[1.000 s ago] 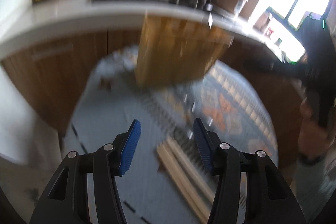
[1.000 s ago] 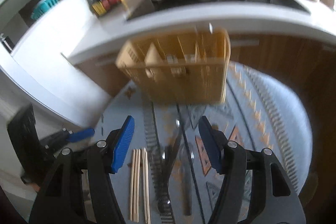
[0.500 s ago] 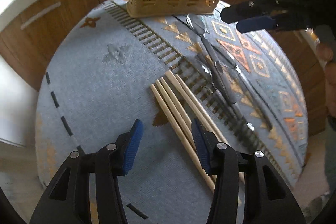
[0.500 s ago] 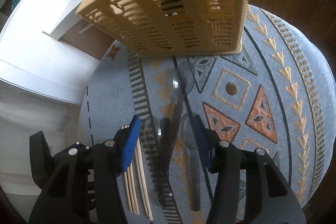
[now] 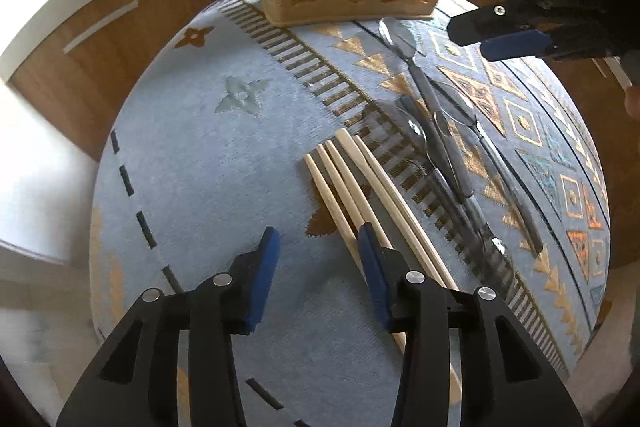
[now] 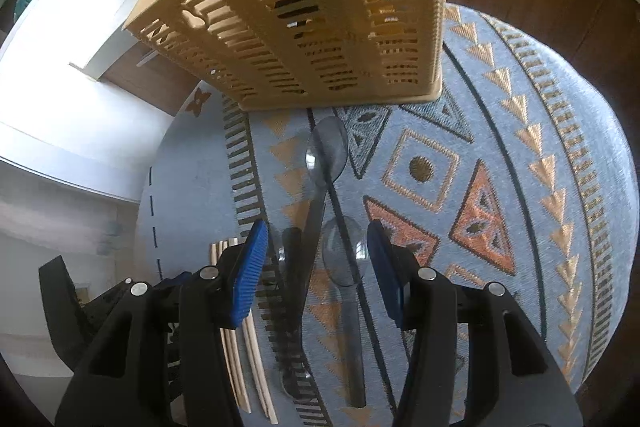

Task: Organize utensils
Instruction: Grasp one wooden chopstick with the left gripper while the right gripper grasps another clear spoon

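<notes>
Right wrist: hand-held gripper (image 6: 314, 259) agape, empty.

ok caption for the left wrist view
Open left gripper hovers over wooden chopsticks beside spoons on a patterned mat.

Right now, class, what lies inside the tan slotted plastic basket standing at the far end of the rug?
Through the slots of the tan slotted plastic basket only dark gaps and inner dividers show. Its walls cover the contents, so whether any utensil stands inside cannot be told. The wooden chopsticks lie outside, on the patterned rug.
</notes>
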`<state>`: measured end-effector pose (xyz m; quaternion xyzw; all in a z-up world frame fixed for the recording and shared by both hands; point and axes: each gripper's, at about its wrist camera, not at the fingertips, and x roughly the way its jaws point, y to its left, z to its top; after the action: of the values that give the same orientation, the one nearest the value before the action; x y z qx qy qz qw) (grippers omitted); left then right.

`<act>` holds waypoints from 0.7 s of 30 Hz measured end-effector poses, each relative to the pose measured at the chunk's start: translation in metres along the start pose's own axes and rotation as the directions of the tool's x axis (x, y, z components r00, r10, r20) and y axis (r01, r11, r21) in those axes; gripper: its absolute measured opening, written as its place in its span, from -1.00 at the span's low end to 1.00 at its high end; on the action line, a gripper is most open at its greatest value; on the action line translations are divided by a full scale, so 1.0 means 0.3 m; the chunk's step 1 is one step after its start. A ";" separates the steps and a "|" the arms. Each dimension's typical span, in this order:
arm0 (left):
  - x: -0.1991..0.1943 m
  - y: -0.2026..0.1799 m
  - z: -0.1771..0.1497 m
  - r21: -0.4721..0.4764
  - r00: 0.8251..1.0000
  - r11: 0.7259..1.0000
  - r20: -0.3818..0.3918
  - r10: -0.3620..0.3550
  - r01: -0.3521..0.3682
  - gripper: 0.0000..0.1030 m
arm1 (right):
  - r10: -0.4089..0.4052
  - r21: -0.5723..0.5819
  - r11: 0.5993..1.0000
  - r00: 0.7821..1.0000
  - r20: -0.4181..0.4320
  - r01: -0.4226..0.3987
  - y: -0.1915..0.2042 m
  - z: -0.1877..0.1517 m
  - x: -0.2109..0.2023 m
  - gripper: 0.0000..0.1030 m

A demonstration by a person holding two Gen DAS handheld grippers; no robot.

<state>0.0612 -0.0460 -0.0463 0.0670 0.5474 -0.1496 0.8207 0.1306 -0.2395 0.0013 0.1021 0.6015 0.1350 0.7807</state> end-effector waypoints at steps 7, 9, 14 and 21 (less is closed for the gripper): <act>0.002 0.010 0.006 0.027 0.999 1.000 -0.035 0.014 -0.013 -0.38 | 0.003 -0.003 1.000 1.000 0.022 -0.003 0.011 0.023 -0.011 -0.06; 0.002 0.013 0.010 0.013 0.998 1.000 -0.055 0.011 -0.010 -0.42 | -0.006 -0.002 1.000 1.000 0.022 0.006 0.002 0.028 -0.010 -0.06; 0.018 -0.015 0.042 0.043 0.996 0.999 -0.078 0.035 -0.032 -0.41 | -0.001 0.009 1.000 1.000 0.011 0.001 -0.003 0.059 0.003 -0.06; 0.014 -0.022 0.042 0.111 0.996 0.993 -0.072 0.051 -0.043 -0.66 | -0.079 -0.016 0.997 0.996 -0.029 0.078 0.042 0.146 0.094 -0.06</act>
<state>0.0716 -0.0565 -0.0448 0.1303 0.5671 -0.1573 0.7980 0.1788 -0.2182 -0.0092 0.0707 0.6156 0.1103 0.7771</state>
